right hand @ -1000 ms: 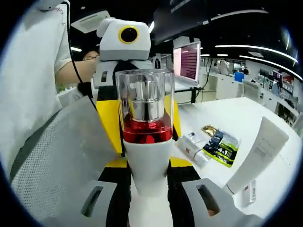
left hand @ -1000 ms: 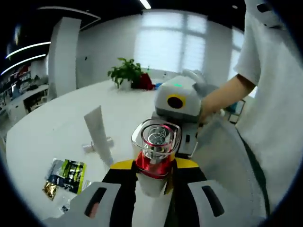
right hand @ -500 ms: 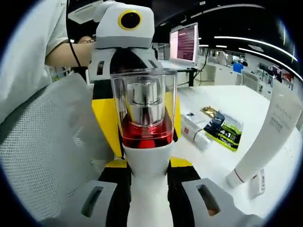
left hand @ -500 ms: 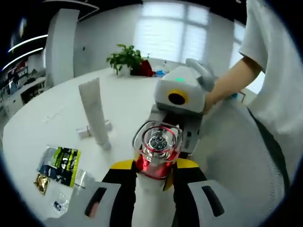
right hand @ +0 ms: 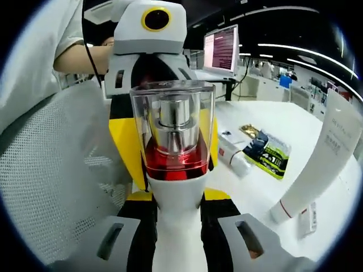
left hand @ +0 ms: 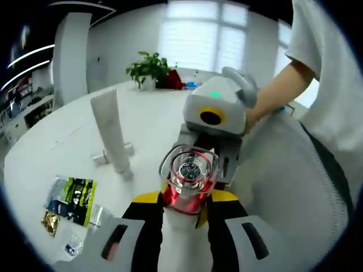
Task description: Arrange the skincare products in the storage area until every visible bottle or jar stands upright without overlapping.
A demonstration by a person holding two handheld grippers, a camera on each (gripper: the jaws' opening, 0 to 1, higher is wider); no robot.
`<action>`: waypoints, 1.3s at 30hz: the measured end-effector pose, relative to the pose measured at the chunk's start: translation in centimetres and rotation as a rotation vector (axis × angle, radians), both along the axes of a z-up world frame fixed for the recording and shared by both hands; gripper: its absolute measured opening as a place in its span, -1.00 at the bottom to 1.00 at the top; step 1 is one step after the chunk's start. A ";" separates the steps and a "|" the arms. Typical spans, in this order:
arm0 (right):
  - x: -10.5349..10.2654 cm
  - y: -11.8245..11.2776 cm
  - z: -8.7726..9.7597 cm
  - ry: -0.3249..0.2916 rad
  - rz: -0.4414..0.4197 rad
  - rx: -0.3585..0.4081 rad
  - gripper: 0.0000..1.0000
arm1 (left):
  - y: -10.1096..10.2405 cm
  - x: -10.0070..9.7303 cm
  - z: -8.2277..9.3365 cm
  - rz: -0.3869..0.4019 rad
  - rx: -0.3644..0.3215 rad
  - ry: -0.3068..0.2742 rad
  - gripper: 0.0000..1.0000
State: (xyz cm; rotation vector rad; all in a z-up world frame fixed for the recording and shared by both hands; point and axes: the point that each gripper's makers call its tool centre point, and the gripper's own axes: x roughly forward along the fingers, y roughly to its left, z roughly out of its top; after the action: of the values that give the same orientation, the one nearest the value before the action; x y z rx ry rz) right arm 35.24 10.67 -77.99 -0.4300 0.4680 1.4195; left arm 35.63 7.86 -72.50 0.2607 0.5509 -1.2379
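White table [left hand: 68, 141] in a bright office, bare top open toward its far edge, white tube [left hand: 111, 134] upright, green packet [left hand: 75, 192] near the front edge, left gripper [left hand: 182, 218] and right gripper [right hand: 177, 218] both pinching the red-collared bottle [right hand: 173, 141] above the mesh chair [right hand: 51, 187].

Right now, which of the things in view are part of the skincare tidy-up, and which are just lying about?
Part of the job:
- pump bottle with clear cap and red collar, gripped by both the left gripper and the right gripper
- white tube, standing on its cap on the white table

Lying about:
- green and black sachet
- potted plant
- monitor
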 end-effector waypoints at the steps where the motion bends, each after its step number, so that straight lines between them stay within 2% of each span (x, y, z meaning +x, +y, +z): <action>1: 0.0 -0.1 0.0 -0.002 0.007 -0.003 -0.43 | -0.1 0.0 0.0 0.000 -0.001 -0.003 -0.50; 4: -0.1 -0.3 -0.1 -0.008 0.027 -0.010 -0.43 | -0.3 0.0 0.0 -0.002 -0.010 -0.007 -0.50; 6: -0.1 -0.4 0.0 -0.010 0.037 -0.018 -0.43 | -0.5 0.0 0.1 0.013 -0.035 0.017 -0.49; 13: -0.1 -0.5 0.1 -0.008 0.050 -0.029 -0.44 | -0.7 0.1 0.2 0.033 -0.059 0.028 -0.50; 16: 0.1 -1.0 0.1 -0.008 0.052 -0.036 -0.44 | -0.4 0.5 0.4 0.071 -0.082 0.045 -0.45; 17: 0.2 -1.2 0.1 -0.008 0.051 -0.039 -0.44 | -0.3 0.6 0.7 0.103 -0.114 0.077 -0.42; 18: 0.4 -1.7 0.1 -0.003 0.048 -0.044 -0.44 | -0.1 0.7 0.8 0.107 -0.126 0.074 -0.40; 22: 1.0 -3.2 0.0 -0.002 0.034 -0.058 -0.43 | 0.9 1.2 1.1 0.147 -0.148 0.079 -0.36; 27: 2.2 -5.6 0.0 0.014 0.010 -0.079 -0.43 | 2.5 1.7 1.4 0.233 -0.174 0.089 -0.26; 30: 3.0 -6.7 0.0 0.011 0.004 -0.097 -0.43 | 3.5 1.8 1.7 0.289 -0.202 0.092 -0.15; 34: 4.5 -8.5 0.0 0.006 -0.015 -0.118 -0.43 | 5.1 1.8 1.8 0.359 -0.218 0.089 0.09; 39: 6.8 -10.4 0.0 0.005 -0.057 -0.127 -0.43 | 7.3 1.4 1.6 0.441 -0.229 0.109 0.17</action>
State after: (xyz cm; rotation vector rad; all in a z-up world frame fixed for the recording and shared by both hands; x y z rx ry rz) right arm 42.05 0.31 -77.99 -0.5114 0.5722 1.3407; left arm 36.98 15.14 -70.94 -0.1194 0.5209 -0.8776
